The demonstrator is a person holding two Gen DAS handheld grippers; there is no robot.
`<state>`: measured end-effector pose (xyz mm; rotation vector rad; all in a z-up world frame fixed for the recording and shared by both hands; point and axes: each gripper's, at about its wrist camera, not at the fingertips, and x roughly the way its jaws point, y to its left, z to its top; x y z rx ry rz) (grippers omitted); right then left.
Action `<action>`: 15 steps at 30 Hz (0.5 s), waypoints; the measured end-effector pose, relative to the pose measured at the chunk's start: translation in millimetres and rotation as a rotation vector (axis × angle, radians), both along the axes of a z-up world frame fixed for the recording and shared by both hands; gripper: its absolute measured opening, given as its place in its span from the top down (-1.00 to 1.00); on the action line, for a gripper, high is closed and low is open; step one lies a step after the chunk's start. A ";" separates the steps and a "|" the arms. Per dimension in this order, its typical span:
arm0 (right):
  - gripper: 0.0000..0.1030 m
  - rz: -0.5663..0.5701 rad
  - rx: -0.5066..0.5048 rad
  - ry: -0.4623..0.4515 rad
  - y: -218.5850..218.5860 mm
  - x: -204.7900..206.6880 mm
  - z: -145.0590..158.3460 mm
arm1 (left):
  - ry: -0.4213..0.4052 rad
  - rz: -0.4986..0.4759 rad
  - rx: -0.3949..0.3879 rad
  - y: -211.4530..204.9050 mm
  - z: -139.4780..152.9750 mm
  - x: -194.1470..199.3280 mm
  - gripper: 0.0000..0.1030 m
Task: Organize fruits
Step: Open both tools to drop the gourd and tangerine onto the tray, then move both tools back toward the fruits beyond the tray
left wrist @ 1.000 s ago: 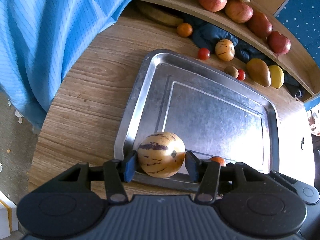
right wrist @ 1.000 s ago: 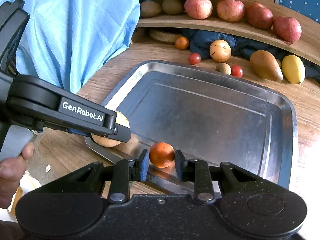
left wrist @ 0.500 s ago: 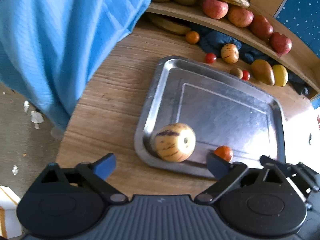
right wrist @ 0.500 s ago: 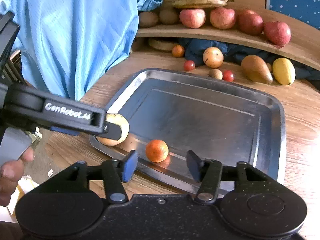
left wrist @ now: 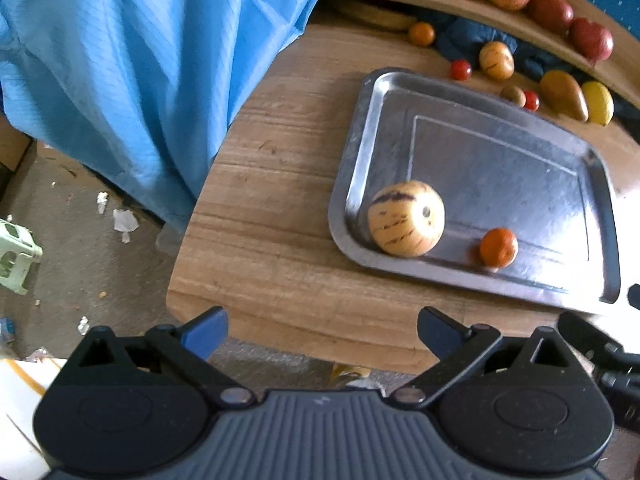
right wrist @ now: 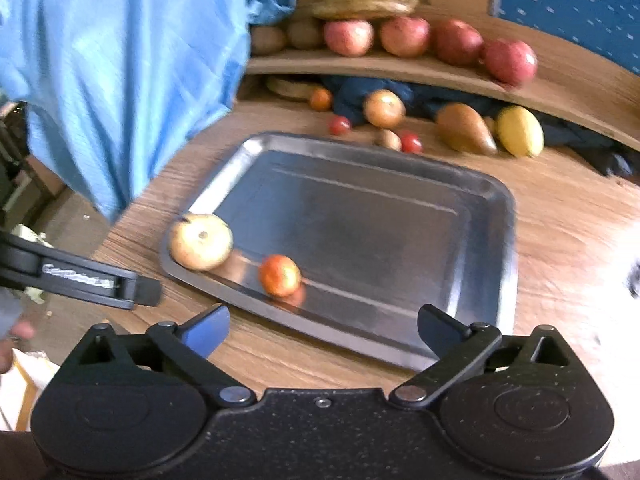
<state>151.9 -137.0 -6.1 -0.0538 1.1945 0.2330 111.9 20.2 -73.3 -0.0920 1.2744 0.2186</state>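
Both the left gripper (left wrist: 322, 330) and right gripper (right wrist: 323, 330) have just opened their fingers wide, empty; the striped yellow round melon (left wrist: 406, 218) and small orange tangerine (left wrist: 498, 247) rest released in the shallow steel tray (left wrist: 520, 152). Next, probably, reaching for fruit beyond the tray.

One tray (right wrist: 506, 240). Two fruits in it: one striped melon (left wrist: 406, 218) and one orange (left wrist: 498, 247). Four red apples (right wrist: 404, 36) sit on the shelf (right wrist: 440, 76). Two little tomatoes (right wrist: 340, 125) are on the table (left wrist: 272, 184).

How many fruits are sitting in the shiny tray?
2. A striped yellow melon sits in the near left corner of the metal tray, and a small orange lies just to its right, along the near edge.
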 end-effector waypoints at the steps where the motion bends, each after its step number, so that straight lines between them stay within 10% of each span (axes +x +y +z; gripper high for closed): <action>1: -0.95 -0.021 -0.019 0.010 -3.8 -0.2 -1.6 | 0.003 -0.002 0.003 -1.9 -0.1 -0.5 -0.99; 15: -0.99 -0.152 -0.066 0.020 -43.8 3.4 -1.0 | -0.016 -0.068 0.043 -29.1 8.8 20.3 -0.99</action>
